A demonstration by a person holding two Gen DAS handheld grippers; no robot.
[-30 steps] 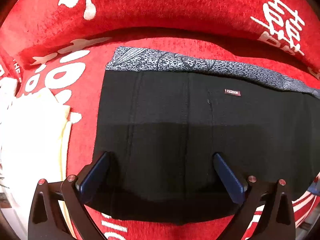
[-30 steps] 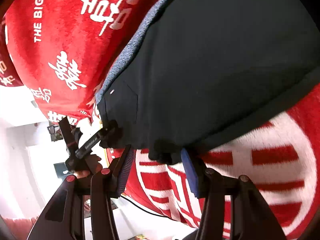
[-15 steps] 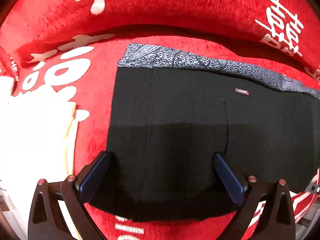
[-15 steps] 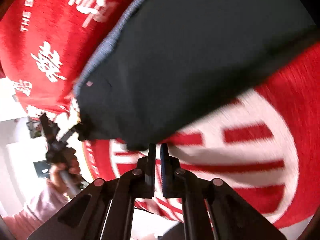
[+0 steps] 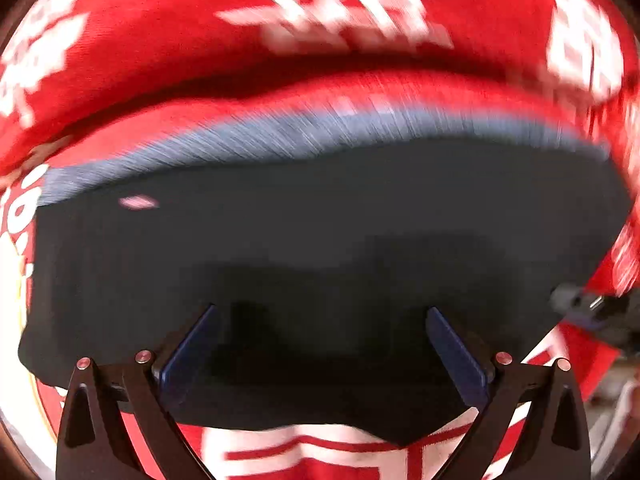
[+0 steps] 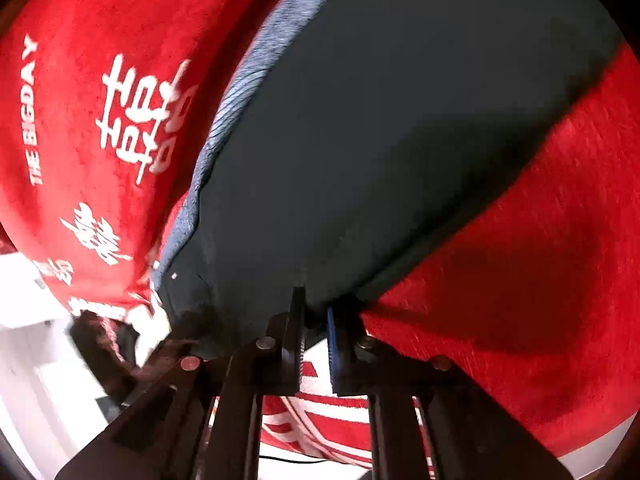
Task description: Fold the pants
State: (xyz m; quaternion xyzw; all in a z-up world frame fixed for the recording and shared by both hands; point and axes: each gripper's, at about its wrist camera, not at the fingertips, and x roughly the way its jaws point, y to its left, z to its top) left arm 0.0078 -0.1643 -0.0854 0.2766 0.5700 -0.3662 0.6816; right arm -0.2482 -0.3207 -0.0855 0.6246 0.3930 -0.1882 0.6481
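Note:
Black pants [image 5: 320, 232] with a grey patterned strip [image 5: 304, 136] along their far edge lie folded on a red cover [image 5: 168, 20] with white characters. My left gripper [image 5: 322, 340] hovers over the near half of the pants, jaws wide open, nothing between them; this view is motion-blurred. In the right wrist view the pants [image 6: 392, 140] fill the middle. My right gripper [image 6: 316, 320] is shut on their near edge, and the cloth rises from the pinch. The right gripper [image 5: 592, 308] also shows at the right edge of the left wrist view.
The red cover [image 6: 520, 280] spreads under and behind the pants, with a raised red back [image 6: 100, 100] beyond them. A pale cloth [image 5: 10, 280] lies at the far left. A blurred dark shape [image 6: 104, 340] sits past the pants' left corner over a white background [image 6: 36, 380].
My right gripper went from open around the pants' near edge to shut on it, and the edge has lifted. My left gripper, still open, swept right along the pants; the small label now sits far left.

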